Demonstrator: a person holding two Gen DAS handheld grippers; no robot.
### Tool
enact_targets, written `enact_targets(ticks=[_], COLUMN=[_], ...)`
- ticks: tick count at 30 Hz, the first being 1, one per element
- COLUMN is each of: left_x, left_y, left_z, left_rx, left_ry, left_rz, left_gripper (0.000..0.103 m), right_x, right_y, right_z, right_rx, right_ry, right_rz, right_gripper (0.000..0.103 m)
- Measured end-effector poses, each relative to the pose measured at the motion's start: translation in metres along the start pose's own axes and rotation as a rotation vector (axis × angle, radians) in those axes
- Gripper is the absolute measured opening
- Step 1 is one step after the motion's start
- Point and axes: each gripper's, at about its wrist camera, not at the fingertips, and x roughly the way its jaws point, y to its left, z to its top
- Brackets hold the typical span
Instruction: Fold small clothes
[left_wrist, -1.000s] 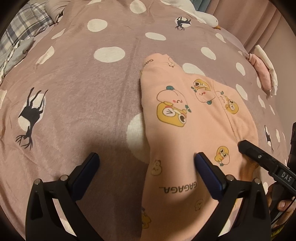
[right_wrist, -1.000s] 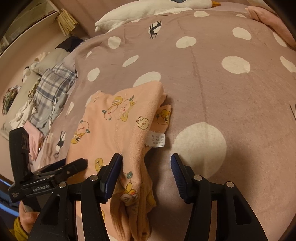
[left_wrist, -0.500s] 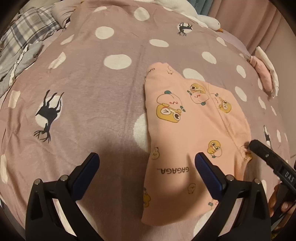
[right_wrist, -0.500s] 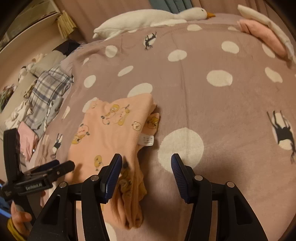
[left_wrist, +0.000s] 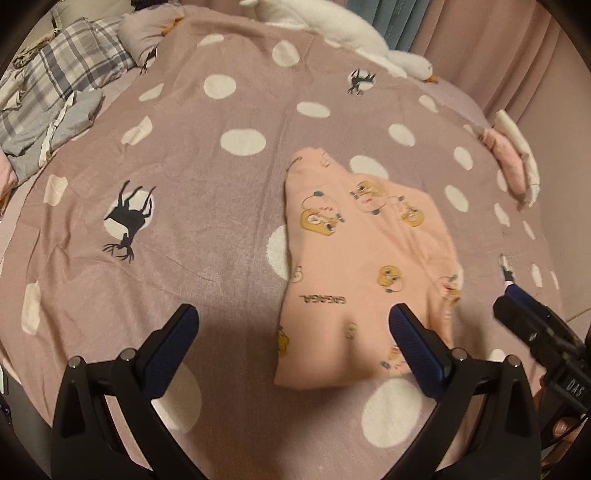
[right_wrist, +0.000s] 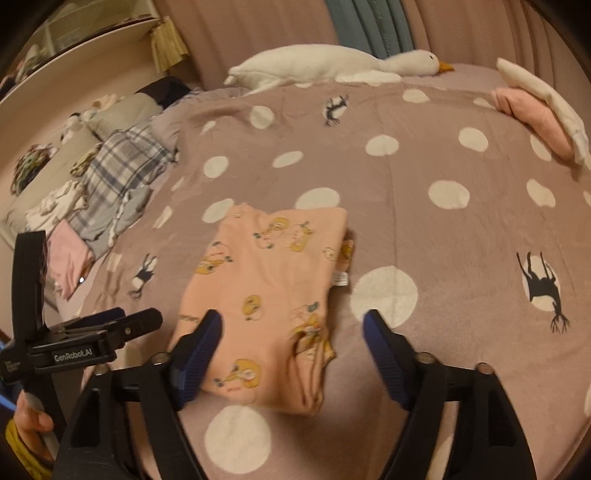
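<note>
A small peach garment (left_wrist: 362, 266) with yellow cartoon prints lies folded flat on the dotted mauve bedspread (left_wrist: 207, 206). It also shows in the right wrist view (right_wrist: 266, 295), with a white label at its right edge. My left gripper (left_wrist: 295, 332) is open and empty, held above the garment's near left edge. My right gripper (right_wrist: 291, 350) is open and empty, held above the garment's near end. Each gripper shows in the other's view, the right one (left_wrist: 535, 325) at the right edge and the left one (right_wrist: 92, 339) at the left edge.
A white goose plush (right_wrist: 332, 66) lies at the head of the bed. Folded pink and white clothes (right_wrist: 539, 114) sit at the far right. A pile of plaid and grey clothes (right_wrist: 118, 173) lies at the left. Curtains hang behind.
Both grippers have pulled back and up from the garment. It now lies flat, free of both grippers, and more of the bed is in view.
</note>
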Motion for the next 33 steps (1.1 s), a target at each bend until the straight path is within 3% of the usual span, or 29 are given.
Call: enact_targets(ticks=[6,8,12,16,19,22,33], left_x=[-0.029,-0.035,-0.044,-0.048,-0.043,-0.041,-0.042], left_y=[-0.009,-0.013,-0.023,-0.021,-0.022,-0.021,-0.02], left_z=[-0.011,-0.014,-0.018,-0.022,-0.024,-0.026,-0.026], left_rx=[0.014,0.027,0.075,0.063,0.077,0.076,0.076], left_ry=[-0.024,-0.026,-0.02,-0.014,-0.012,-0.006,-0.012], left_rz=[0.032,0.044,0.159,0.128,0.16,0.152,0.146], left_gripper=[0.103,0.103,0.103,0.103,0.103,0.103,0.103], right_x=[-0.018,-0.023,-0.031,-0.04,-0.037,-0.028,-0.035], right_y=[0.019,0.025,0.035,0.044,0.046,0.043,0.053], right_z=[-0.005,-0.006,-0.009,-0.013,-0.015,-0.018,-0.018], right_rx=[-0.047,-0.055,-0.088,-0.103,-0.116,-0.1,-0.128], right_ry=[-0.013,-0.018,-0.021,-0.045,-0.048,-0.017,-0.038], right_rz=[0.015,0.01,-0.032,-0.042,-0.066,-0.082,-0.094], right_gripper=[0.101,0.102,0.102,0.102,0.102,0.102,0.102])
